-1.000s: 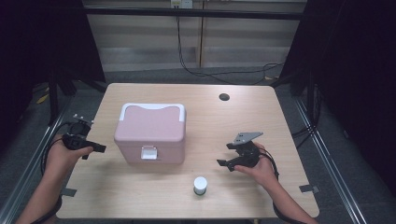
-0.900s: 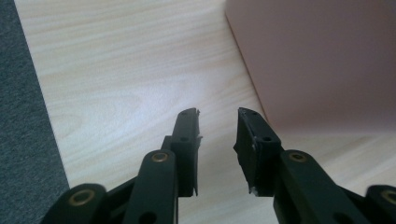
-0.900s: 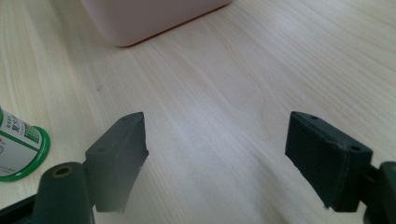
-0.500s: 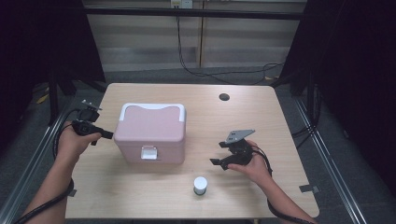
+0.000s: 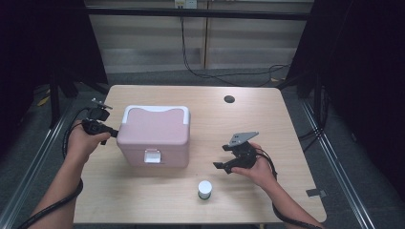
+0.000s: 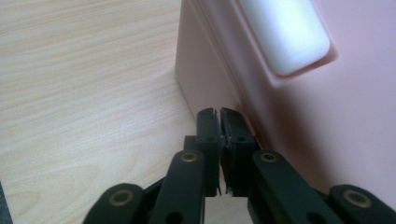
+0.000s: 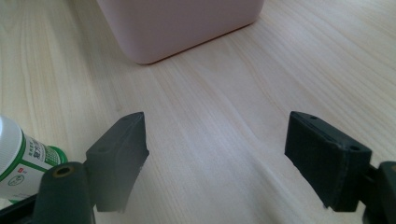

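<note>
Here, from the high view, a pale wooden table (image 5: 267,119) carries a pink plastic box with a white lid handle and white front latch (image 5: 153,136), standing toward the left half, its long axis running left to right. A small white-capped bottle with a green label (image 5: 205,189) stands near the front edge, about mid-width. The left gripper (image 5: 113,134) is level with the box's left end wall, its tip touching or just beside that wall. The right gripper (image 5: 220,166) is held low over the table to the right of the box and just up-right of the bottle, pointing left.

In the left gripper view, the black jaws are pressed together with nothing between them, and their tips sit against the foot of the pink wall, beside the table surface (image 6: 84,93). The box (image 6: 303,116) lies straight ahead and to the right.

In the right gripper view, the jaws stand spread wide over bare wood; the bottle (image 7: 18,161) is just beside the left jaw, and the box's corner (image 7: 182,28) is farther ahead. The right gripper is the nearer one to the bottle, I judge.

Compared with half a second ago, the left gripper has moved in from clear of the box to its side wall, while the right gripper has barely shifted; box and bottle are unmoved.
</note>
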### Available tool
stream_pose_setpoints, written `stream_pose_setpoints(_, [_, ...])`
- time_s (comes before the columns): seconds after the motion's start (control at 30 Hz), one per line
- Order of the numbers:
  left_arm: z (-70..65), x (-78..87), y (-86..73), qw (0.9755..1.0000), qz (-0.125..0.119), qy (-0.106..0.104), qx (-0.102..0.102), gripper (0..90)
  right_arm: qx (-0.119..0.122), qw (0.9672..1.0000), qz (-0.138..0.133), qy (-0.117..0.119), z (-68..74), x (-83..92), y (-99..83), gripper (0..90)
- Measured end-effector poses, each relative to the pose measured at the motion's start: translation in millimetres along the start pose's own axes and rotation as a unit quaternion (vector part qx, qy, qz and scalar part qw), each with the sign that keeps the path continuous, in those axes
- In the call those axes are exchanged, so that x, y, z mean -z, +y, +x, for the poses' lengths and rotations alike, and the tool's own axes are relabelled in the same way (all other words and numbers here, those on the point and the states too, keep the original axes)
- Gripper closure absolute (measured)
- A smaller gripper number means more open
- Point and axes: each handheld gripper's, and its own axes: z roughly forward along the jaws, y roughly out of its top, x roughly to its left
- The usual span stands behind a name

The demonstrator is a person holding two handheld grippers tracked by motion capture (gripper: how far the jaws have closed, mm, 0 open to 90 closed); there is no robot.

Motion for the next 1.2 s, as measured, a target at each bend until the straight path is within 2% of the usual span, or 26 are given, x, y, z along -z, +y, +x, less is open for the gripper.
stream_pose_setpoints(0.17, [-5.9,-2.0,1.6,1.0,0.0,0.0,0.005,90.0,0.004,1.0,0.001,0.002,0.8,-0.5,2.7,20.3])
stream_pose_setpoints(0.33, [-16.6,-5.4,7.7,0.9999,0.0,-0.013,-0.011,90.0,0.01,0.9999,0.001,0.004,2.5,-1.5,2.5,20.3])
stream_pose_setpoints(0.7, [-34.9,-12.8,17.4,0.9995,-0.001,-0.025,-0.019,90.0,-0.002,0.9999,-0.014,0.009,-0.7,3.0,1.2,20.3])
stream_pose_setpoints(0.97, [-43.8,-16.3,21.6,0.9992,0.002,-0.035,-0.021,90.0,0.002,0.9998,-0.014,0.015,4.1,0.2,1.9,21.0])
stream_pose_setpoints(1.2, [-50.9,-20.0,24.6,0.9991,-0.003,-0.033,-0.027,90.0,-0.001,0.9996,-0.021,0.018,4.0,2.6,2.6,21.5])
